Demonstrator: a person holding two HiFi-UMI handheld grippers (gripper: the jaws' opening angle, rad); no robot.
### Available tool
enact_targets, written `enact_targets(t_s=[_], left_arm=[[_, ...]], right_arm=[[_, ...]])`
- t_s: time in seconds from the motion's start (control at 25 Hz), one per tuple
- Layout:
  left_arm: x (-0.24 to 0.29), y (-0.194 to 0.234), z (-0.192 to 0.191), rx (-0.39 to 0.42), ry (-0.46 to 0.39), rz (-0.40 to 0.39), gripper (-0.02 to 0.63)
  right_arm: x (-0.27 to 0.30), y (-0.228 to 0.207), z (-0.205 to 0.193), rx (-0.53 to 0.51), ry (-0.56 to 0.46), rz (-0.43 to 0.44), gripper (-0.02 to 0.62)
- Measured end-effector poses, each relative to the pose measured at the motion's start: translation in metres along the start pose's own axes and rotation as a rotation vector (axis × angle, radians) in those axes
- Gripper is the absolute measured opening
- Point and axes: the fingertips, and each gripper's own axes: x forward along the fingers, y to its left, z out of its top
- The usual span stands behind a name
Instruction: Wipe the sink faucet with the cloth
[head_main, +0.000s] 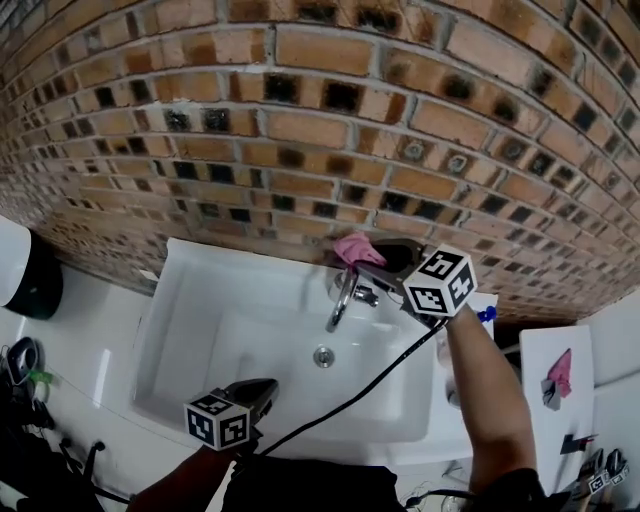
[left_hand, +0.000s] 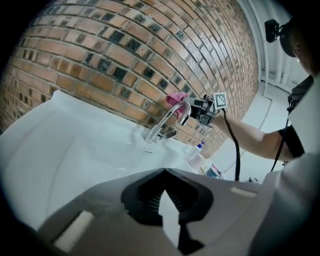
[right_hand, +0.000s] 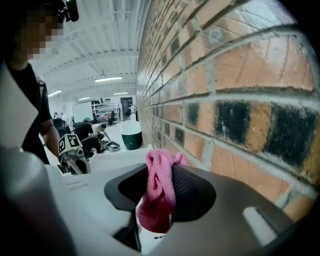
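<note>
A chrome faucet (head_main: 341, 298) curves over a white sink (head_main: 200, 300) set against a brick wall. My right gripper (head_main: 385, 262) is shut on a pink cloth (head_main: 356, 249) close to the wall, just behind the faucet's top; I cannot tell whether cloth and faucet touch. In the right gripper view the cloth (right_hand: 159, 192) hangs bunched between the jaws of that gripper (right_hand: 162, 180). From the left gripper view the faucet (left_hand: 162, 122), cloth (left_hand: 175, 98) and right gripper (left_hand: 192, 106) show far off. My left gripper (head_main: 252, 392) hovers at the sink's front edge, shut (left_hand: 165, 172) and holding nothing.
The drain (head_main: 323, 356) lies in the basin under the spout. A black cable (head_main: 370, 385) crosses the basin's right side. A blue-capped bottle (head_main: 487, 314) stands right of the faucet. A dark bin (head_main: 30, 280) is at the left, a white panel (head_main: 555, 350) at the right.
</note>
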Motion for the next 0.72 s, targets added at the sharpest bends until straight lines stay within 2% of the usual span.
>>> enact_targets(t_s=[0.2,0.72], left_arm=[[-0.026,0.016,0.001,0.036,0.012,-0.035,0.006],[-0.068,0.038,-0.025,0.107,0.074,-0.117,0.006]], right_arm=[[0.002,0.018,0.013,-0.084,0.084,-0.13,0.143],[0.004,0.079,0.022,-0.29,0.112,-0.508,0.143]])
